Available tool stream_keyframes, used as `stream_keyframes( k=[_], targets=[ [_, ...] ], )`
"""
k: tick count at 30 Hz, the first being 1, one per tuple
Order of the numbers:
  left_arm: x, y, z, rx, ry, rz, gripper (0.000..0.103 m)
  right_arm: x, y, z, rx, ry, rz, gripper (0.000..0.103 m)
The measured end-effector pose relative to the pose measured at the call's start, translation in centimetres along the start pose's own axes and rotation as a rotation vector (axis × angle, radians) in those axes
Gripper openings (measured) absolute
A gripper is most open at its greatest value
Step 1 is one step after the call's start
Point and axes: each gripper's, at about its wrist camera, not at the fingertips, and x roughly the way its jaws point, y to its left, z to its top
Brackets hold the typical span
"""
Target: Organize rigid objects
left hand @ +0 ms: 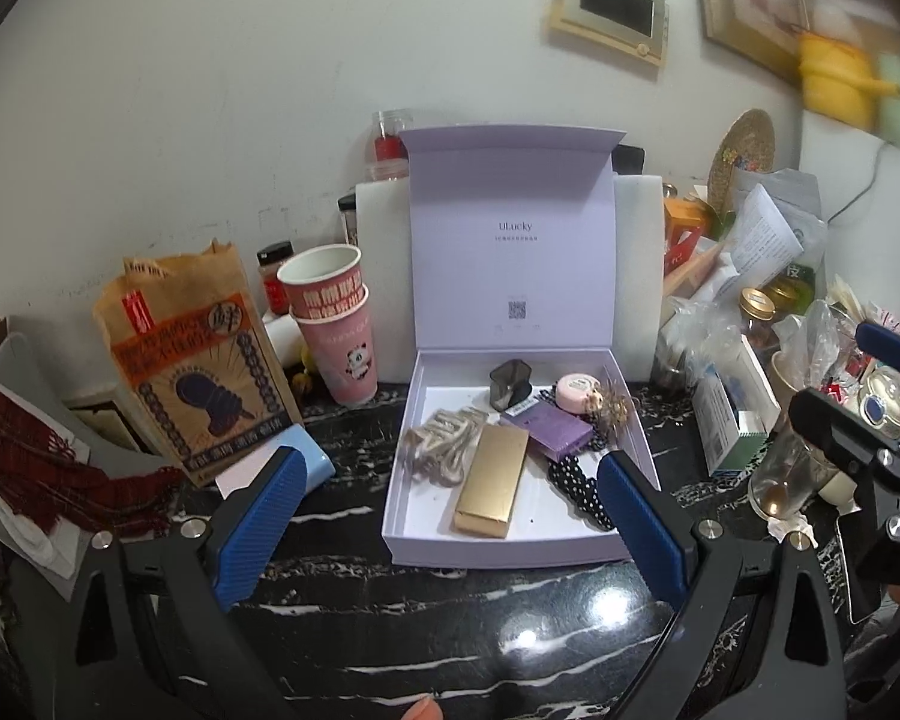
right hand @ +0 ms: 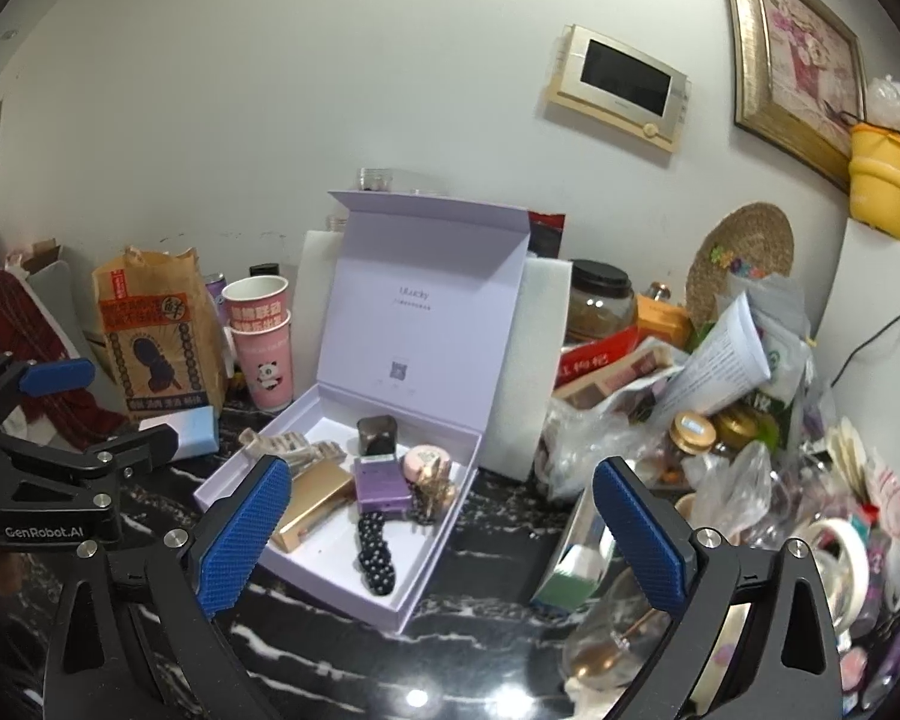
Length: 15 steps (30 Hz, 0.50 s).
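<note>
Black marble counter (left hand: 450, 618), open lilac box (left hand: 642, 450) holding trinkets, both claws wide, empty.

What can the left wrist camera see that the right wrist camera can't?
Only the left wrist view shows the red-labelled bottle behind the box lid. Only the right wrist view shows the big dark-lidded jar and the whole flower picture. Both show the open purple box with the gold bar inside, the stacked paper cups, and both grippers open and empty: left gripper, right gripper.
</note>
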Motion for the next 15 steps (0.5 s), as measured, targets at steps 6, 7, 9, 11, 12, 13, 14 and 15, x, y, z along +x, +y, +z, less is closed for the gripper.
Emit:
stream_keyframes(
  k=[6, 7, 9, 11, 12, 13, 14, 15],
  targets=[
    [0.5, -0.2, -2.0, -0.006, 0.023, 0.018, 0.099, 0.0, 0.6, -1.8, 0.0, 0.026, -0.008, 0.102],
    [0.6, -0.2, -2.4, -0.011, 0.03, 0.018, 0.099, 0.1, 0.6, -2.2, 0.005, 0.037, -0.017, 0.102],
    [0.8, -0.2, -3.0, -0.017, 0.042, 0.015, 0.099, 0.3, 0.6, -2.8, 0.013, 0.052, -0.026, 0.102],
    [0.9, -0.1, -3.6, -0.024, 0.048, 0.014, 0.099, 0.6, 0.7, -3.6, 0.015, 0.069, -0.031, 0.102],
    [0.9, -0.1, -3.9, -0.029, 0.048, 0.014, 0.099, 0.8, 0.6, -3.8, 0.017, 0.077, -0.033, 0.102],
    [1.1, -0.1, -4.2, -0.033, 0.05, 0.014, 0.099, 1.0, 0.7, -4.2, 0.017, 0.087, -0.034, 0.102],
    [1.2, -0.1, -4.4, -0.036, 0.052, 0.014, 0.099, 1.1, 0.7, -4.4, 0.016, 0.095, -0.035, 0.102],
    [1.3, -0.1, -4.5, -0.039, 0.055, 0.013, 0.099, 1.3, 0.8, -4.7, 0.013, 0.101, -0.037, 0.102]
  ],
)
